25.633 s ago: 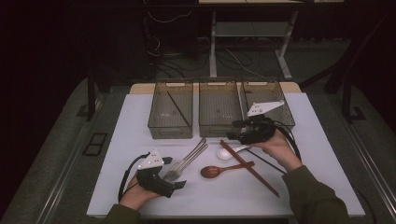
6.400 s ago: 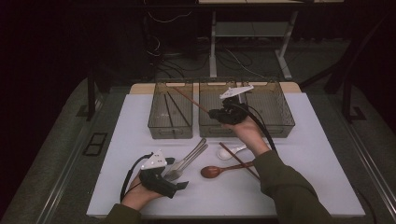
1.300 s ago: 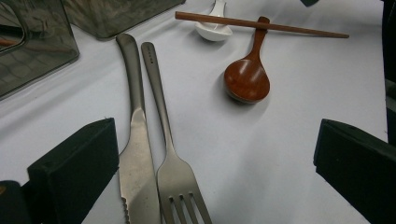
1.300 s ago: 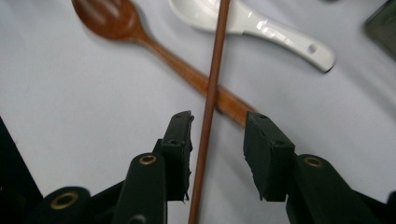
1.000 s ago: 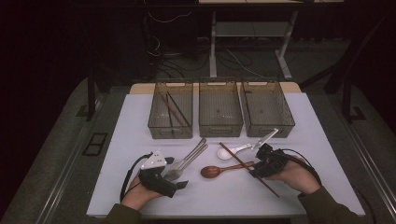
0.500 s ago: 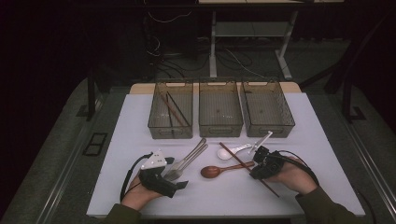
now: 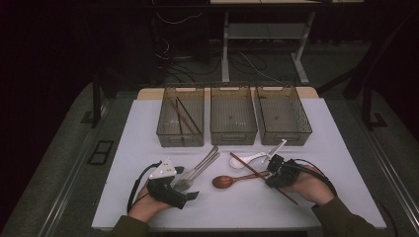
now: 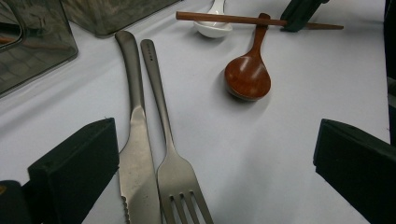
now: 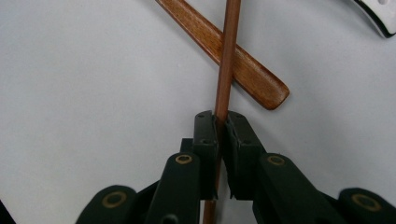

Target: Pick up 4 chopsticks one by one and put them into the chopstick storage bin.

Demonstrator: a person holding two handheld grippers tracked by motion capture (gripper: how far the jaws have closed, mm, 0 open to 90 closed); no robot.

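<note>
Forearms in dark sleeves are being shown at the near edge of the white table (image 7: 148, 118) in the high view, each hand carrying a black two-jaw gripper. The left gripper (image 7: 190, 193) is being rested at the near left, its jaws being held wide apart with nothing between them; in the left gripper view (image 8: 210, 163) a flat steel table knife (image 8: 136, 154) and a steel four-tined fork (image 8: 173, 163) are being seen lying side by side on the table between the parted jaws, untouched by either pad.

To the near right, the right gripper (image 7: 272, 174) is being kept low over the table. Its jaws have just been closing, and in the right gripper view (image 9: 221, 122) they are being pressed onto a slim round brown wooden chopstick (image 9: 227, 60), which is being clamped between the two pads. That chopstick (image 7: 254, 170) is being held slantwise, crossing over the flat handle of a reddish-brown wooden spoon (image 7: 232, 180) whose bowl is lying towards the table's middle.

Just beyond, a small white ceramic soup spoon (image 7: 244, 159) is lying near the chopstick's far end.

Farther off, three smoky transparent plastic bins are being seen in a row: the left bin (image 7: 168, 133) is holding two more brown sticks, while the middle bin (image 7: 233, 134) and the right bin (image 7: 291, 134) are standing beside it.
</note>
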